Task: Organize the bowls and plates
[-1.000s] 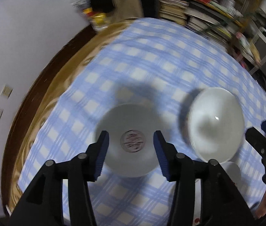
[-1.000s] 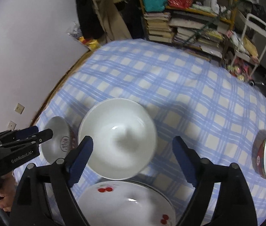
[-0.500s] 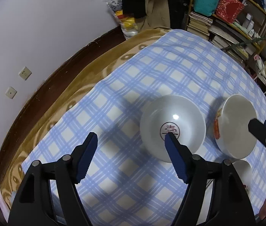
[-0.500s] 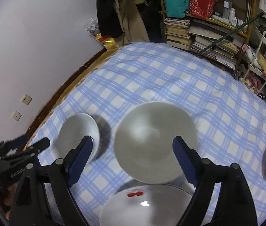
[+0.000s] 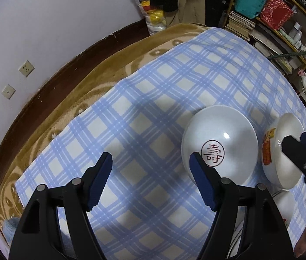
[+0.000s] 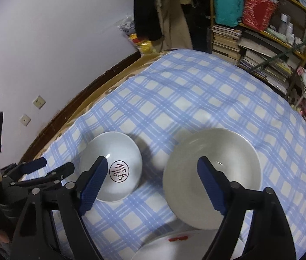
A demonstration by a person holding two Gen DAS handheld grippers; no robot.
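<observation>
Two glazed ceramic bowls sit side by side, apart, on a blue checked cloth: a small bowl (image 6: 118,166) with a red seal mark inside, and a larger plain bowl (image 6: 213,173). Both look hard, slick, breakable and fairly heavy, best pinched across the rim. The left hand-held gripper (image 5: 150,179) is wide and empty. The right hand-held gripper (image 6: 153,184) is empty, its jaws closing.

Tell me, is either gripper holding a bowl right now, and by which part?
Nothing is held. The left gripper is open over bare cloth; the right gripper, its jaws closing, grips nothing.
</observation>
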